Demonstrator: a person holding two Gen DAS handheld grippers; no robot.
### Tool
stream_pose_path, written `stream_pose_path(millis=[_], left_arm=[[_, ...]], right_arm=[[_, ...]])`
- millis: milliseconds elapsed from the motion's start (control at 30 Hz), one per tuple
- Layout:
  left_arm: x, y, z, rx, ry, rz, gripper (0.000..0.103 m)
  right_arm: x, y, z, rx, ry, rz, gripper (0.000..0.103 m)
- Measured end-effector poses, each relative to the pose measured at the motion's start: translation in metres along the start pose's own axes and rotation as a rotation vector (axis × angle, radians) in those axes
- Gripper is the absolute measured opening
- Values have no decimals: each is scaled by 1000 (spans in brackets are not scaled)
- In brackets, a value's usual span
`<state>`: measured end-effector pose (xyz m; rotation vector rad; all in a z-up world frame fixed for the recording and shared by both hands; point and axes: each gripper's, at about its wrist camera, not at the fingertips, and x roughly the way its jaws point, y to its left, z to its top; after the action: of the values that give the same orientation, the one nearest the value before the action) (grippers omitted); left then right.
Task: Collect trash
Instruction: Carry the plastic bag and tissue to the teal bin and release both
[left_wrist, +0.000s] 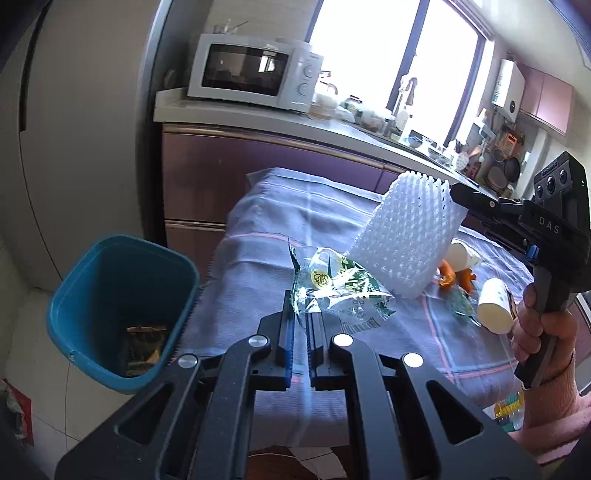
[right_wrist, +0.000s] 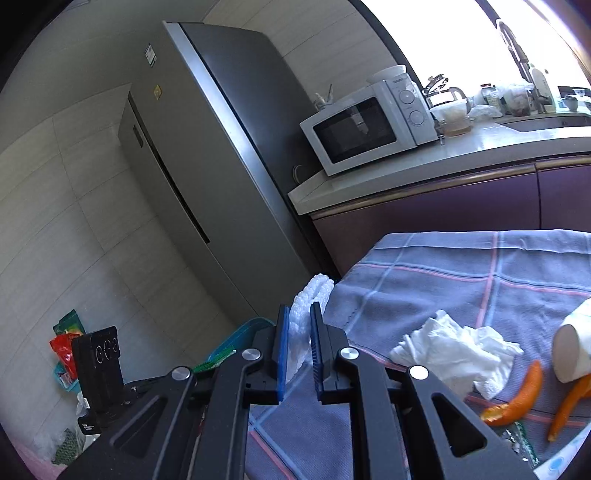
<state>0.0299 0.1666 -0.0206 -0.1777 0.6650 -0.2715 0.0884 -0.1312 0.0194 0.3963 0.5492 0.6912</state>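
Observation:
My left gripper (left_wrist: 300, 310) is shut on a clear green-printed plastic wrapper (left_wrist: 336, 291), held above the checked tablecloth (left_wrist: 266, 229). My right gripper (right_wrist: 299, 321) is shut on a white foam fruit net (right_wrist: 301, 321); in the left wrist view the net (left_wrist: 402, 240) hangs over the table from that gripper (left_wrist: 456, 194). A blue trash bin (left_wrist: 122, 310) stands left of the table with some wrappers inside; its rim shows in the right wrist view (right_wrist: 236, 339). Orange peels (right_wrist: 517, 398), a crumpled white tissue (right_wrist: 458, 354) and a paper cup (right_wrist: 576, 347) lie on the cloth.
A purple cabinet with a white counter (right_wrist: 406, 170) holds a microwave (right_wrist: 369, 125) behind the table. A grey fridge (right_wrist: 207, 155) stands left. Bags and clutter (right_wrist: 66, 350) lie on the floor by the wall.

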Motion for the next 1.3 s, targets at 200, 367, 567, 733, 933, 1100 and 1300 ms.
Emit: stream_pose_path(millis=[200,367,567,733,933,1100,1300], left_arm=[[-16,47,5,-76,-31,104,6],[-25,83,4,-132,-45,182,6],[-27,119,-2,-189,-28,250,6],[-19,140,-8,-224,-1,293,6],[-5,155,-14,-239,35,355,6],[7,163,-18,-253,62,382,6],[19,171,-22,-265,87,403,6]], right_arm=[[41,21,7,-5,35,67,10],[71,38,9,-12,72,113,10],[108,51,8,-8,120,148,10],[136,60,1,-14,176,154,10],[169,72,-9,-41,249,139,10],[192,77,-18,-56,308,118,10],[220,81,-30,-58,382,101,10]])
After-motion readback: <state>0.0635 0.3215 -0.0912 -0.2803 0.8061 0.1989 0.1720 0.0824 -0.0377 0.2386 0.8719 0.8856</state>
